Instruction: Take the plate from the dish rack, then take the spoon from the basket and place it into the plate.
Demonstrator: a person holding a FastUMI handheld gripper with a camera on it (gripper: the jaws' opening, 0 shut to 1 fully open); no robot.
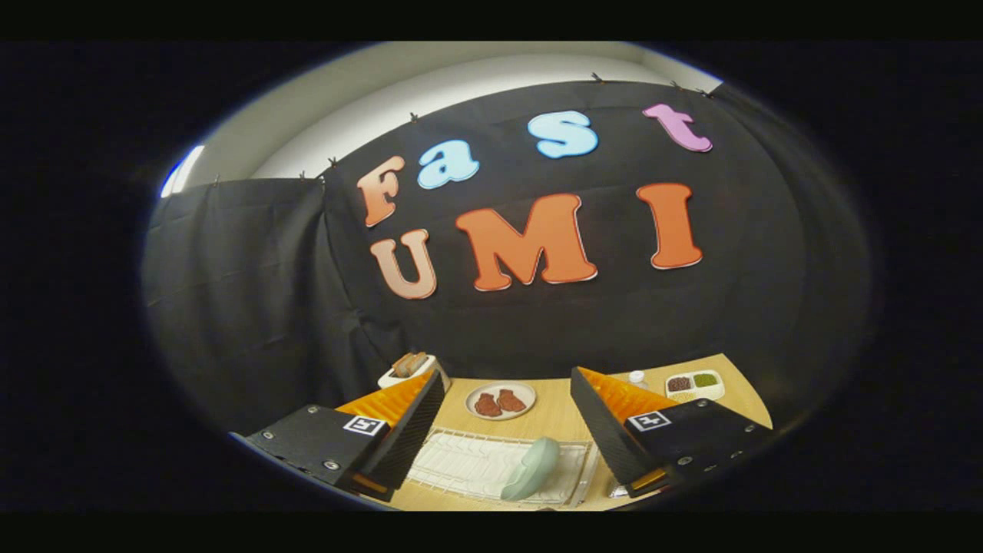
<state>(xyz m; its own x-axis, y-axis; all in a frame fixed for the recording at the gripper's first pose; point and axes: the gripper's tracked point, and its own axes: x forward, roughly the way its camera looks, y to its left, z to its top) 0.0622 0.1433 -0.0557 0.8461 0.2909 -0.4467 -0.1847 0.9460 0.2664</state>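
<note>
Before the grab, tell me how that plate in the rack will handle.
The pale green plate stands on edge in the wire dish rack, so it probably tips if nudged. It looks glazed: likely stiff, slippery, breakable. The open tool hangs above it.

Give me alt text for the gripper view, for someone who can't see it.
The open claw hangs above a wire dish rack holding a pale green plate on edge, on a wooden table. Beyond sit a plate of brown food, a toaster and a divided dish.
</note>
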